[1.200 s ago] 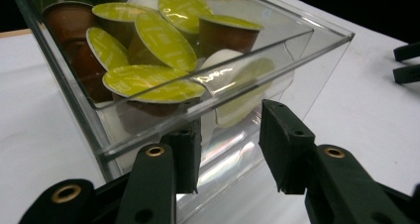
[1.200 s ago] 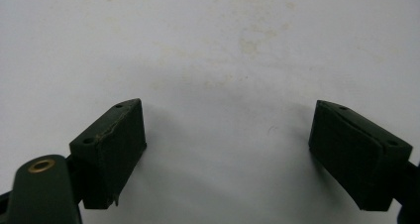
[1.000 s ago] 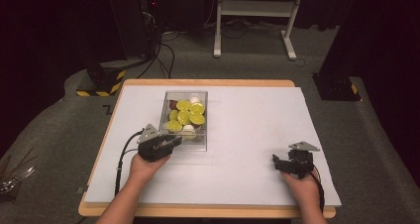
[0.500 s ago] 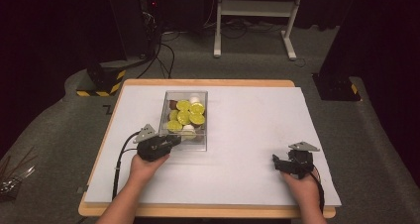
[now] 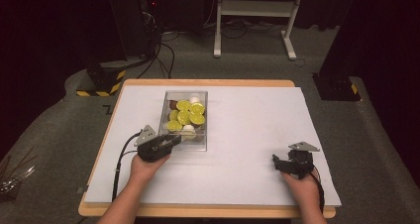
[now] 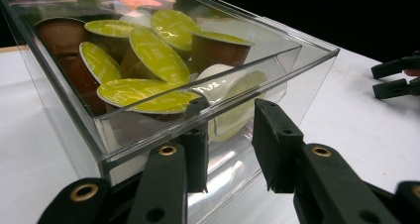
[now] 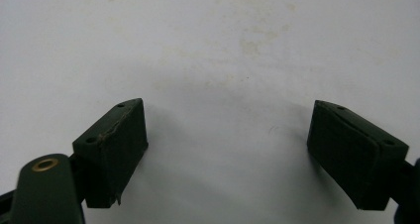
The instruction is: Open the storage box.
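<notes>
Left gripper [image 6: 225,144] had advanced, jaws spread astride clear box [image 5: 183,119] wall; rigid, slippery. Right gripper [image 7: 237,154] spread, idle.

A lab: black drapes [image 5: 44,40], floor cables [image 5: 163,60] (hazard-striped base [image 5: 101,83]).

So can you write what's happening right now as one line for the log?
left claw: open, at near wall of clear box | box: coffee pods inside | right claw: open, over white table, holding nothing
</notes>
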`<state>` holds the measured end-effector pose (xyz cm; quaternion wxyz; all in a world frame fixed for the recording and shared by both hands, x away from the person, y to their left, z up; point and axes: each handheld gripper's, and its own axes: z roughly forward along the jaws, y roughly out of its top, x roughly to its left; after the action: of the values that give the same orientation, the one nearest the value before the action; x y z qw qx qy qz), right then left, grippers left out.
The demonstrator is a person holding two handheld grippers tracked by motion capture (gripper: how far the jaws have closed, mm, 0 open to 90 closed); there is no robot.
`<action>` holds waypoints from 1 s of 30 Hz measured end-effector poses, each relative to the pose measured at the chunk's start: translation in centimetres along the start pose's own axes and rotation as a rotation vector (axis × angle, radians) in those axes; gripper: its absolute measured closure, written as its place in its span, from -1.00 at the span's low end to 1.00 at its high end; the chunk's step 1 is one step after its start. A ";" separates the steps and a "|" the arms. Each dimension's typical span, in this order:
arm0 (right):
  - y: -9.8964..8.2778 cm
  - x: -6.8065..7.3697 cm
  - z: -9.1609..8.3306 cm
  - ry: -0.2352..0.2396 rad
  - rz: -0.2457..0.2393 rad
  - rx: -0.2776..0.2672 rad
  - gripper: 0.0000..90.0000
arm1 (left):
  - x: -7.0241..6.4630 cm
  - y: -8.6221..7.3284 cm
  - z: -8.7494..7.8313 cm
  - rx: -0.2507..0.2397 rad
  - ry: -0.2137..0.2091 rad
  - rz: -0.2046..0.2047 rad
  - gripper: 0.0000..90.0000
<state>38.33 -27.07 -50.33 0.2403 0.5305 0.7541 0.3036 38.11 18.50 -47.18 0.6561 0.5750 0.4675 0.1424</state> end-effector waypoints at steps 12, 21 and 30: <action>0.0 0.0 0.0 0.000 0.000 0.000 -0.65 | 0.3 0.3 0.0 0.010 -0.019 -0.039 0.59; 0.0 0.0 0.0 0.001 -0.001 0.000 -0.65 | 0.1 0.1 0.1 0.002 -0.013 -0.034 0.54; 0.0 0.0 0.0 0.003 -0.001 -0.002 -0.63 | 0.4 -0.1 0.0 0.012 -0.030 -0.033 0.62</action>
<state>38.29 -27.06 -50.32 0.2397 0.5294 0.7545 0.3049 38.25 18.77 -47.39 0.6620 0.5731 0.4679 0.1200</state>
